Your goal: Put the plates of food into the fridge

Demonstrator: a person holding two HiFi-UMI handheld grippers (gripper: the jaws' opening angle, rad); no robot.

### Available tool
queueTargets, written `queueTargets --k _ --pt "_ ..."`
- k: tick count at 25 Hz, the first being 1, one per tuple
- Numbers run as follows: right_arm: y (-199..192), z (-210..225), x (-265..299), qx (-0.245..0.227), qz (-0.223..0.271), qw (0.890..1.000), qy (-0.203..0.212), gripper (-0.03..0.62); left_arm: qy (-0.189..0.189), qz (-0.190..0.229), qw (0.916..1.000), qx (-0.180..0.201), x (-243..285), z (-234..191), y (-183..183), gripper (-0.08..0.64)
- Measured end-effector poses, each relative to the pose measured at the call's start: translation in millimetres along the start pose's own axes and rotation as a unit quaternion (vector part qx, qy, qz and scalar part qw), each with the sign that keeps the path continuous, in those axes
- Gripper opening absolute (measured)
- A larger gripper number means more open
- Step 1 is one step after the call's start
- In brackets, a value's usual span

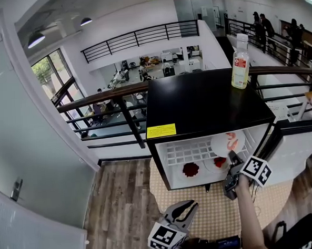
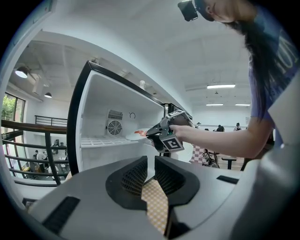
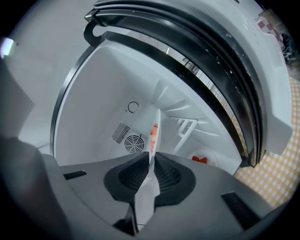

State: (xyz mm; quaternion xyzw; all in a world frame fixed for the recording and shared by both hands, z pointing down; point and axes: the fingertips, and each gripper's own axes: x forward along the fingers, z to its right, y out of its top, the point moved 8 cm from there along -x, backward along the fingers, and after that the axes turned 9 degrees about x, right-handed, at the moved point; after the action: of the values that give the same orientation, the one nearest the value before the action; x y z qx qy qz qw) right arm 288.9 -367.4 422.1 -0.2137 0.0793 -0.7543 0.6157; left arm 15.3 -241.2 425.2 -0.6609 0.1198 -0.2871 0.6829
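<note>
Small fridge stood open on a checked mat, its door swung out to the right. A clear bottle stood upright on the far right of the black top, and a yellow label sat at its near left edge.

The right gripper was reached into the fridge opening, upper right part. Its jaws were clamped on the near rim of a white plate, with the rim pinched edge-on between the pads in the right gripper view. The plate carried a pink-orange bit of food. It was held about level, over the right end of the white wire shelf. Could not tell whether it touched the shelf.

Below the shelf, on the fridge floor, were two portions of red food, one left and one right. The right one sat on a white plate in the right gripper view. A round fan vent showed on the back wall.

The left gripper was low and near, over the mat, well apart from the fridge. Its jaws stood apart with nothing between them; only the mat showed through the gap. It pointed toward the open fridge, and its view showed the right gripper at the plate.
</note>
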Motion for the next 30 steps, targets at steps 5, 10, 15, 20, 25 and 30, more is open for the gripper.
queueTargets --k 5,10,15,20,25,30 --pt "10.9 -1.1 11.8 -0.012 0.004 1.000 -0.006 0.032 0.009 -0.003 1.0000 0.000 -3.0 0.7 -2.6 0.044" --pt "16.6 1.9 21.8 -0.015 -0.001 1.000 -0.017 0.042 0.018 -0.001 0.9998 -0.004 -7.0 0.4 -3.1 0.044" --pt "17.4 4.4 26.9 -0.015 -0.004 1.000 -0.024 0.060 0.032 -0.005 0.9995 -0.004 -12.3 -2.5 -9.4 0.044" --pt "18.0 5.0 26.8 -0.025 -0.010 0.999 -0.023 0.066 0.032 -0.006 0.9994 -0.010 -17.0 -1.6 -8.0 0.044" --pt "12.5 4.8 20.1 -0.030 -0.018 0.999 -0.019 0.095 0.036 -0.008 0.9992 -0.013 -22.1 -4.0 -11.0 0.044" --pt "9.5 7.9 16.0 -0.024 -0.021 0.999 -0.017 0.103 0.045 -0.005 0.9989 -0.011 -26.4 -8.2 -16.9 0.044"
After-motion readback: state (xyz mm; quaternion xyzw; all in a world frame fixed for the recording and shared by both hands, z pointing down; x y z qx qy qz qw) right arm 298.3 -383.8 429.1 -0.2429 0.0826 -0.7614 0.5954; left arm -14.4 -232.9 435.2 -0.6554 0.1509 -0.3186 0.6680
